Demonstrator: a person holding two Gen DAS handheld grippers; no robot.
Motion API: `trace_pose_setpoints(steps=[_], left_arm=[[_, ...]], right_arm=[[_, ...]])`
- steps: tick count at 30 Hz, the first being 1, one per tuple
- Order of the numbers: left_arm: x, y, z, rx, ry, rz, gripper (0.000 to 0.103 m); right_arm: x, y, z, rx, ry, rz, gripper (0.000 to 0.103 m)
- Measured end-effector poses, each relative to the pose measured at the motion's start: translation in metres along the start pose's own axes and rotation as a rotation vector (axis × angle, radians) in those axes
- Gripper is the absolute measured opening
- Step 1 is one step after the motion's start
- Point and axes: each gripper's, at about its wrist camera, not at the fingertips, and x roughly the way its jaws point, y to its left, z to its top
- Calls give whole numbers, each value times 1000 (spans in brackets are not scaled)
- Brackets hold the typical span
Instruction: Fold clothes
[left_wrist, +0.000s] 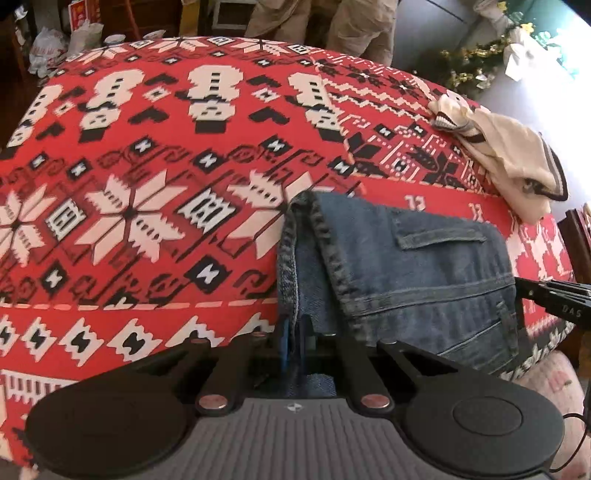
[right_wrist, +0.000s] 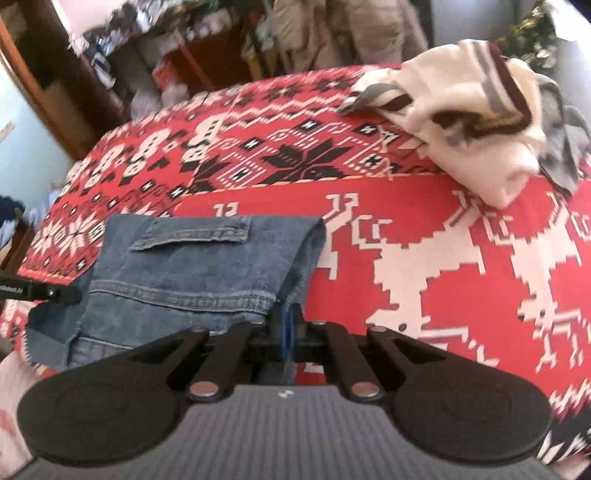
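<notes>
Blue denim jeans (left_wrist: 406, 266) lie folded at the near edge of a table under a red patterned cloth (left_wrist: 147, 177). My left gripper (left_wrist: 293, 332) is shut on the jeans' left edge, with denim pinched between its blue pads. In the right wrist view the jeans (right_wrist: 199, 266) sit at lower left, and my right gripper (right_wrist: 288, 328) is shut on their right edge. The right gripper's black finger also shows in the left wrist view (left_wrist: 554, 299), and the left gripper shows in the right wrist view (right_wrist: 37, 291).
A cream sweater with dark stripes (left_wrist: 506, 151) lies crumpled at the table's far right; it also shows in the right wrist view (right_wrist: 469, 110). A person in beige trousers (left_wrist: 332, 26) stands behind the table. Shelves and clutter (right_wrist: 129, 55) fill the background.
</notes>
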Motion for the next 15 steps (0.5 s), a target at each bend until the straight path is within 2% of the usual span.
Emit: trace_pose_setpoints(steps=[4, 8, 12, 15], left_arm=[[-24, -15, 17, -42, 14, 19, 5], [-52, -26, 30, -91, 1, 53, 5], [-88, -17, 38, -212, -38, 69, 5], [-116, -1, 41, -307, -102, 100, 5]], right_arm=[[-8, 10, 31, -12, 95, 12, 1], [-21, 31, 67, -28, 129, 19, 1], [-33, 64, 119, -108, 132, 40, 1], [-40, 88, 159, -168, 133, 58, 1]])
